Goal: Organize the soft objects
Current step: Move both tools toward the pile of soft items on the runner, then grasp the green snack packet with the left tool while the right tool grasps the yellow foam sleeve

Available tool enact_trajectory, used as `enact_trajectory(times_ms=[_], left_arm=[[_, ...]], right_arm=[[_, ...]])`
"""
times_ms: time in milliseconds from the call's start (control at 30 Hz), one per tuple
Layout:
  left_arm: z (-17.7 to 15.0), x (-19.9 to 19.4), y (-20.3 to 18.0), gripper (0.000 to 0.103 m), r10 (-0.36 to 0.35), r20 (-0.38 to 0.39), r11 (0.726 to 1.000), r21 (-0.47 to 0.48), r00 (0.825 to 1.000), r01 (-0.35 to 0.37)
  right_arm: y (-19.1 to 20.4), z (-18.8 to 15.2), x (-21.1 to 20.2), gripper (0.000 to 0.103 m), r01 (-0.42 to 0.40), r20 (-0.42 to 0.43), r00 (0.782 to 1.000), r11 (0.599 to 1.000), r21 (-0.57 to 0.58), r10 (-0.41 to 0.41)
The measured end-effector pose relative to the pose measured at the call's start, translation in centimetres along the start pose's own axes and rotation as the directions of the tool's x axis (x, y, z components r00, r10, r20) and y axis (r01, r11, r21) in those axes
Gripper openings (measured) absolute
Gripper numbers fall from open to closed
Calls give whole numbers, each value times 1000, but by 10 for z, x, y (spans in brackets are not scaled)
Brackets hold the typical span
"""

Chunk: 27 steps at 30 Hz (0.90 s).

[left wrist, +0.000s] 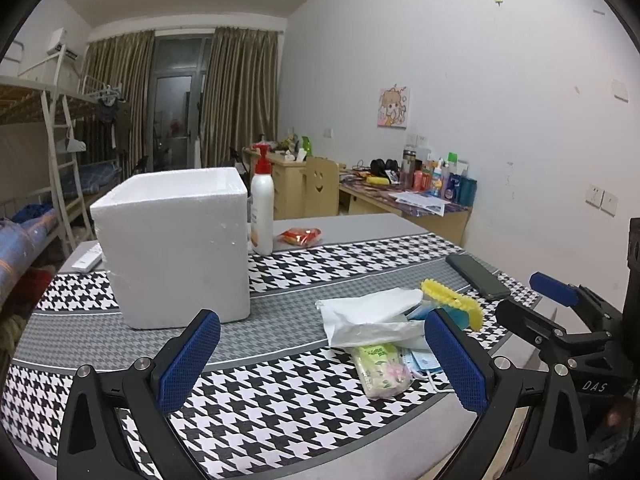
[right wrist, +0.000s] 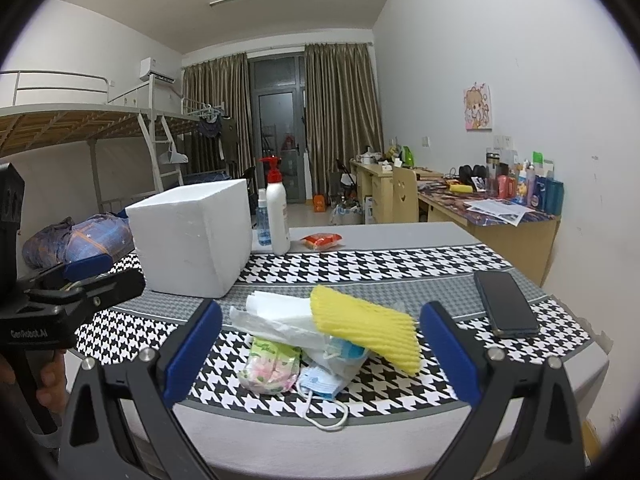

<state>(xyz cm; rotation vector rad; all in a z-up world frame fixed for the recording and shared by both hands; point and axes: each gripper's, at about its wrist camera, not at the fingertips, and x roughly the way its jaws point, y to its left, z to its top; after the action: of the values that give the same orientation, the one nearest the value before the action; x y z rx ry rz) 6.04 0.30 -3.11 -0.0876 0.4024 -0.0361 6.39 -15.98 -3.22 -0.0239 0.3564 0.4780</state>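
Houndstooth tablecloth (right wrist: pixel 400 264), dorm-room desk (right wrist: pixel 500 220) beyond

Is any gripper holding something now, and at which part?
Nothing is held. The left gripper and the right gripper are both open, above the table, short of the pile.

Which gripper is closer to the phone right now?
Right. The right gripper is open with the phone just ahead, beyond its right finger. The left gripper, also open, sits farther left, with the pile of soft items between it and the phone.
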Motion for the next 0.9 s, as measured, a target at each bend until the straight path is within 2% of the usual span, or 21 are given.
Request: enact_trajectory(times_ms=[500, 900], left_arm=[[-11, 32, -8, 102, -26, -94, 1000, 1, 995, 26], [-22, 55, -22, 102, -41, -184, 999, 12, 982, 44]], right_arm=[[-15, -4, 22, 101, 20, -56, 998, 1000, 13, -20], [-25, -9, 34, 101, 36, -87, 996, 999, 19, -34]])
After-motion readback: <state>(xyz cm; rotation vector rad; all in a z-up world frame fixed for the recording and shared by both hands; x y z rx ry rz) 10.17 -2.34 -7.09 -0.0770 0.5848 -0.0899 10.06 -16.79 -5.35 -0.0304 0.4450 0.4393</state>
